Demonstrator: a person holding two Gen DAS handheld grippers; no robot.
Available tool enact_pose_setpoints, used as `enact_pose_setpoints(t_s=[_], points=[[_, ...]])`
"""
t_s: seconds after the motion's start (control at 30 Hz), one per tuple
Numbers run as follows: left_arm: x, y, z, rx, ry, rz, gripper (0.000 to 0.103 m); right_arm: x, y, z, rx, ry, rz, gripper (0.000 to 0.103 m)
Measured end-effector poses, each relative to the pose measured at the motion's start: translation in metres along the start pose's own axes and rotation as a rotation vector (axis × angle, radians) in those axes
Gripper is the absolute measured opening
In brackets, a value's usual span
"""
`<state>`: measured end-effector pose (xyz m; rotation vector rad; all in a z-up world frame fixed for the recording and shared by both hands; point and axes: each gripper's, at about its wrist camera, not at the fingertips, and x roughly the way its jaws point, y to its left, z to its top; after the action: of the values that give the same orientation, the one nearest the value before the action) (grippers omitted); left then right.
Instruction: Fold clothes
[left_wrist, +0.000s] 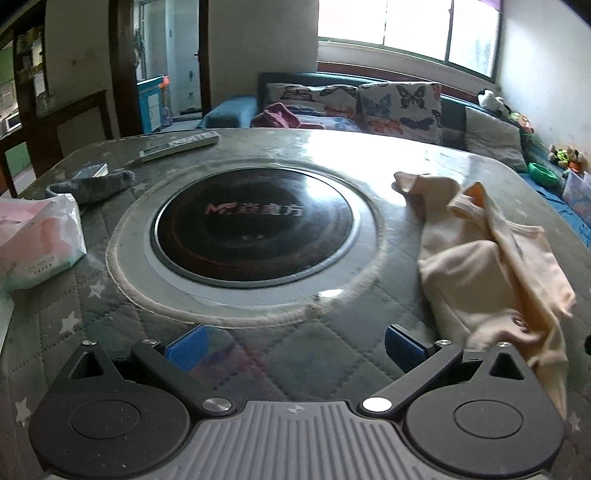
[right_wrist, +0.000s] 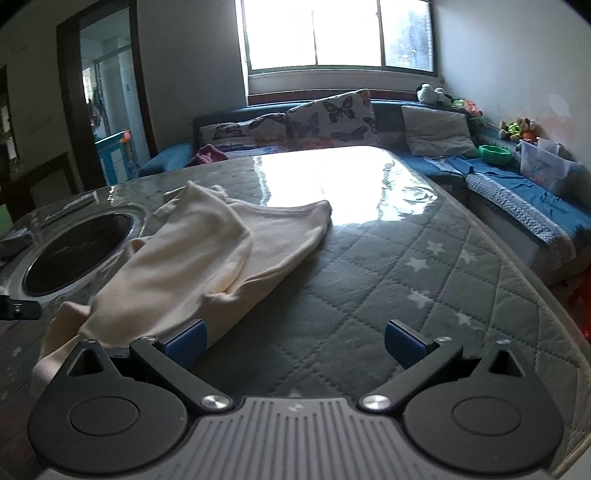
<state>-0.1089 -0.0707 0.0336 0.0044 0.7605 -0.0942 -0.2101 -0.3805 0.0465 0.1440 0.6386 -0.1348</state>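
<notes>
Both tongs, left (left_wrist: 293, 349) and right (right_wrist: 293, 341): spread wide, empty | shirt (right_wrist: 207, 254) overhanging bench (right_wrist: 406, 266) near edge | tissue pack (left_wrist: 37, 240), remote (left_wrist: 179, 145) far left

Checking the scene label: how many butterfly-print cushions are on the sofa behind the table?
2. One butterfly cushion lies low at the left beside the maroon cloth; the other butterfly cushion stands upright to its right. More may be hidden behind the table.

A garment (left_wrist: 487, 254) lay on the surface (left_wrist: 258, 354), right of the inset cooktop (left_wrist: 255, 225); a remote (left_wrist: 179, 144) and tissue pack (left_wrist: 33, 243) lay left.
</notes>
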Motion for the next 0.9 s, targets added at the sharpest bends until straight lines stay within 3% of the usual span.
enact_pose_setpoints(t_s=[0.9], points=[[-0.024, -0.043, -0.01, 0.093, 0.006, -0.077, 0.103, -0.019, 0.026, -0.01, -0.061, 0.017, 0.052, 0.103]])
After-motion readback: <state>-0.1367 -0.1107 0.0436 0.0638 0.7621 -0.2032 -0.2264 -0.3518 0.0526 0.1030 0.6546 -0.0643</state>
